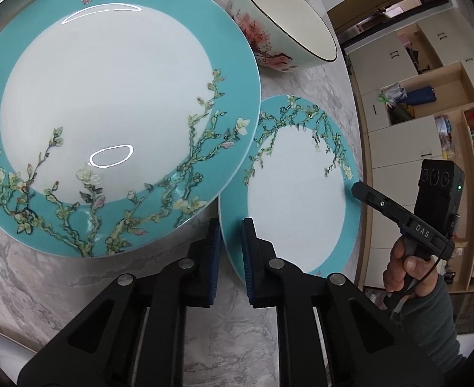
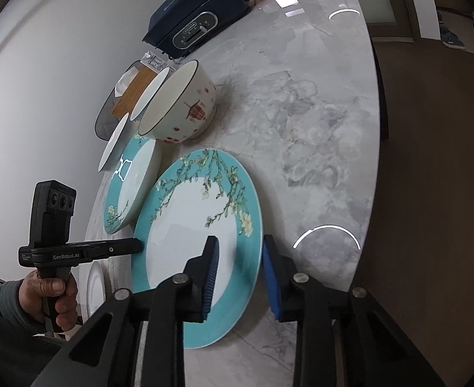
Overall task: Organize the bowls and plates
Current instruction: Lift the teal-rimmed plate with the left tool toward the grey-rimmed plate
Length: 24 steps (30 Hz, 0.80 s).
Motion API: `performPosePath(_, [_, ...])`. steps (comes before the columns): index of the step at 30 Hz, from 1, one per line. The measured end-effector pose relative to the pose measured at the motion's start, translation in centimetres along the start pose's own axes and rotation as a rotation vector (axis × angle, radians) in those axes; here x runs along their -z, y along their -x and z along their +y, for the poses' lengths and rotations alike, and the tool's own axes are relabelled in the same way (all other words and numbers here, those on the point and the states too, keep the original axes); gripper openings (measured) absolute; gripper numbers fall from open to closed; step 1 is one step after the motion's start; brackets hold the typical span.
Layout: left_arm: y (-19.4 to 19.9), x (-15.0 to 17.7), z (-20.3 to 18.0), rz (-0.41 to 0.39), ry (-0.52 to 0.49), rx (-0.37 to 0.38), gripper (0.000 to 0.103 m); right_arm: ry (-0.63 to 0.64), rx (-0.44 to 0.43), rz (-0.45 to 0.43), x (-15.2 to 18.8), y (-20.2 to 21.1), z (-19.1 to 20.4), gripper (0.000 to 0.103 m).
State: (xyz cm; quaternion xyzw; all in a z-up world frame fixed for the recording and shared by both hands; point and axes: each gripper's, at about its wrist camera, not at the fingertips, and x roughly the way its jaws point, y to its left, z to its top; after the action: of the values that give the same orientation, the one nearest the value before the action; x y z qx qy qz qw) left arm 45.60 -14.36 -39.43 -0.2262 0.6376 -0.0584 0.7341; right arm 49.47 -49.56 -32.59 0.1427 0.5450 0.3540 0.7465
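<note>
A small teal-rimmed blossom plate (image 1: 295, 193) (image 2: 188, 225) lies on the marble table, its edge tucked against a larger matching plate (image 1: 108, 96) (image 2: 140, 174). My left gripper (image 1: 232, 225) is shut on the small plate's near rim, which runs between its blue pads. My right gripper (image 2: 241, 242) grips the opposite rim, one pad over the teal band and the other at the outer edge. Each gripper shows in the other's view, the left gripper (image 2: 138, 245) and the right gripper (image 1: 356, 190), with its tip at the rim. A white bowl with red flowers (image 1: 285, 22) (image 2: 185, 106) stands behind the plates.
A navy electric cooker (image 2: 198, 22) sits at the table's far end. Small white dishes (image 2: 114, 142) and a dark tray with a wooden board (image 2: 130, 96) stand by the wall. Another white plate (image 2: 95, 287) lies near the holding hand (image 2: 53, 293). The table edge (image 2: 369, 161) drops off beside the small plate.
</note>
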Motion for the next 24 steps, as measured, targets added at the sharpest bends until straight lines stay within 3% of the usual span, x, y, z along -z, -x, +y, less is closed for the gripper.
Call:
performPosePath(2, [0.0, -0.1, -0.2, 0.006, -0.012, -0.012, 0.011, -0.009, 0.025, 0.0, 0.1, 0.1, -0.3, 0.012])
performPosePath(9, [-0.2, -0.6, -0.3, 0.029, -0.01, -0.021, 0.011, 0.003, 0.093, -0.006, 0.5, 0.2, 0.5, 0.013])
performPosePath(24, [0.6, 0.3, -0.7, 0.036, -0.023, -0.013, 0.009, -0.052, 0.113, -0.032, 2.9, 1.4, 1.4, 0.013])
